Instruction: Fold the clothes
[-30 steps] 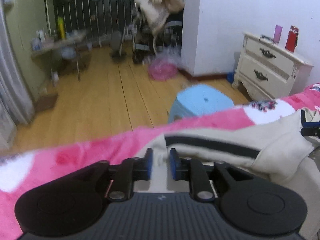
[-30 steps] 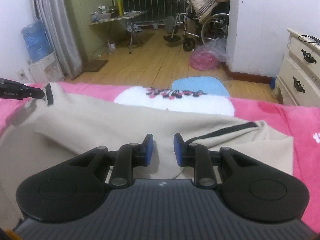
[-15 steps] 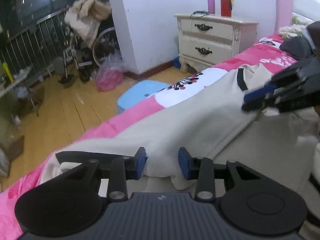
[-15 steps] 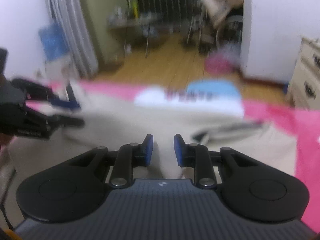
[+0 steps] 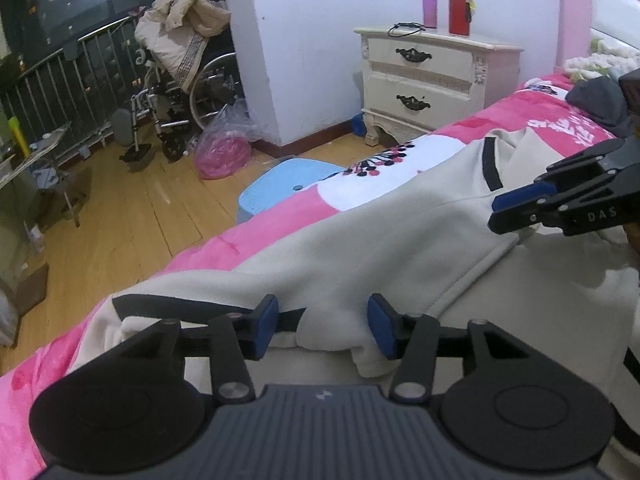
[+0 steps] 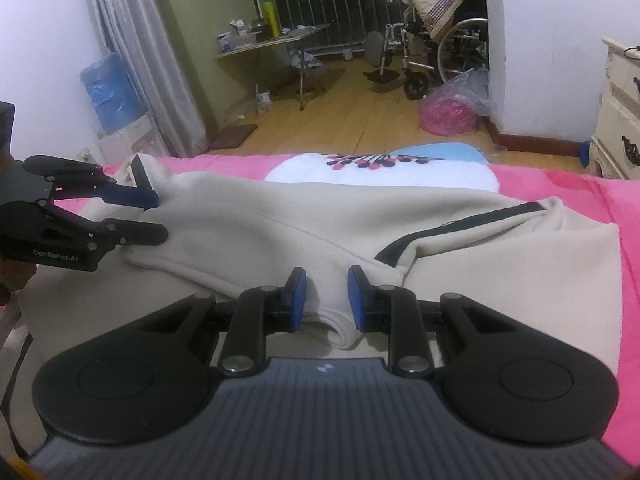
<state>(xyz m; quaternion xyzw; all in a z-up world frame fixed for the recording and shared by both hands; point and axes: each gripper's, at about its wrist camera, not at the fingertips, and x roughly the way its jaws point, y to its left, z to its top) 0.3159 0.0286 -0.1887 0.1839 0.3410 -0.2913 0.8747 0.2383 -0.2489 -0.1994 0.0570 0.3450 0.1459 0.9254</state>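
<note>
Bare pink bed (image 6: 580, 196) cover beyond and right of the cream garment (image 6: 280, 216): free to pass. Left gripper (image 6: 154, 216) sits on the garment's left end, blocking that side. Grey clothes heap (image 5: 596, 96) crowds the headboard end.

dim, cool indoor light; fisheye bends the edges, dark corners, soft blur; night-dark window (image 5: 60, 4) shows glare spots.

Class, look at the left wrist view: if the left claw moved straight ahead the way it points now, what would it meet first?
Most likely the cream garment. Its folded edge already lies between the open fingers of the left claw, so the cloth comes first, with the pink blanket beyond. Depth is hard to judge.
</note>
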